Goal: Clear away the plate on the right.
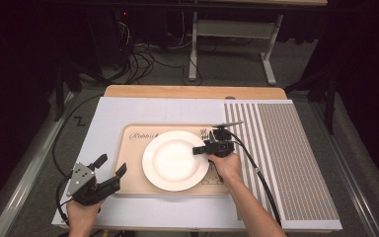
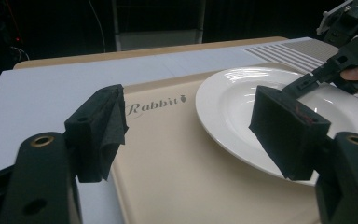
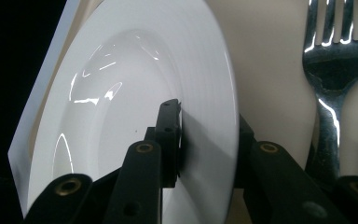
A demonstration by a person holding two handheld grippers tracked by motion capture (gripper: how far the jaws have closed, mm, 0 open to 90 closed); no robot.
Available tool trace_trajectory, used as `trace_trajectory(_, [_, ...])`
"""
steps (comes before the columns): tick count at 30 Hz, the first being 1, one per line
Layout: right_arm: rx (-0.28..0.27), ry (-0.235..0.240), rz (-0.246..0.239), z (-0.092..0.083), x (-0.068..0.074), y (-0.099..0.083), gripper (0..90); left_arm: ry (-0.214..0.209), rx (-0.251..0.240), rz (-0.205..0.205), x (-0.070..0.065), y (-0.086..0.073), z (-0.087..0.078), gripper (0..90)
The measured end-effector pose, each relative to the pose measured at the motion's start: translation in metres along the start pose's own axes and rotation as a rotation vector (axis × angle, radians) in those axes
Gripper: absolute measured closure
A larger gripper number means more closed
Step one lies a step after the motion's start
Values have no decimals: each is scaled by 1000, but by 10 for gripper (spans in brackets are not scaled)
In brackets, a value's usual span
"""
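Jaws of our right gripper (image 1: 201, 149) straddle the round white ceramic plate's (image 1: 175, 160) right rim on the beige printed placemat (image 1: 131, 170), loosened, while our left gripper (image 1: 112, 169) gapes wide, empty

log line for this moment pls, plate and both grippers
right gripper: jaws astride plate rim, grip unclear | left gripper: open, empty, beside placemat | fork: on placemat right of plate

I see a round white plate (image 1: 173, 160) with a broad rim and shallow well, lying flat and upright on the beige mat. It sits at the mat's centre, its rim at three o'clock between black jaws.
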State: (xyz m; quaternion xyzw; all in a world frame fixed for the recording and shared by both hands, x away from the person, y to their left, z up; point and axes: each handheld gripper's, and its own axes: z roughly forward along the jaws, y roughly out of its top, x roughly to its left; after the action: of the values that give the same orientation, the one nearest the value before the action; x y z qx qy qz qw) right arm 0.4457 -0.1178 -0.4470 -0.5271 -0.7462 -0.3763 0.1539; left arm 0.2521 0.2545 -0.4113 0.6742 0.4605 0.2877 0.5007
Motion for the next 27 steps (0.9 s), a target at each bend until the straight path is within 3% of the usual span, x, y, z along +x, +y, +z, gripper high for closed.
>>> trace_trajectory(27, [-79, 58, 37, -19, -15, -1, 688, 1, -1, -4, 0, 0, -1, 274])
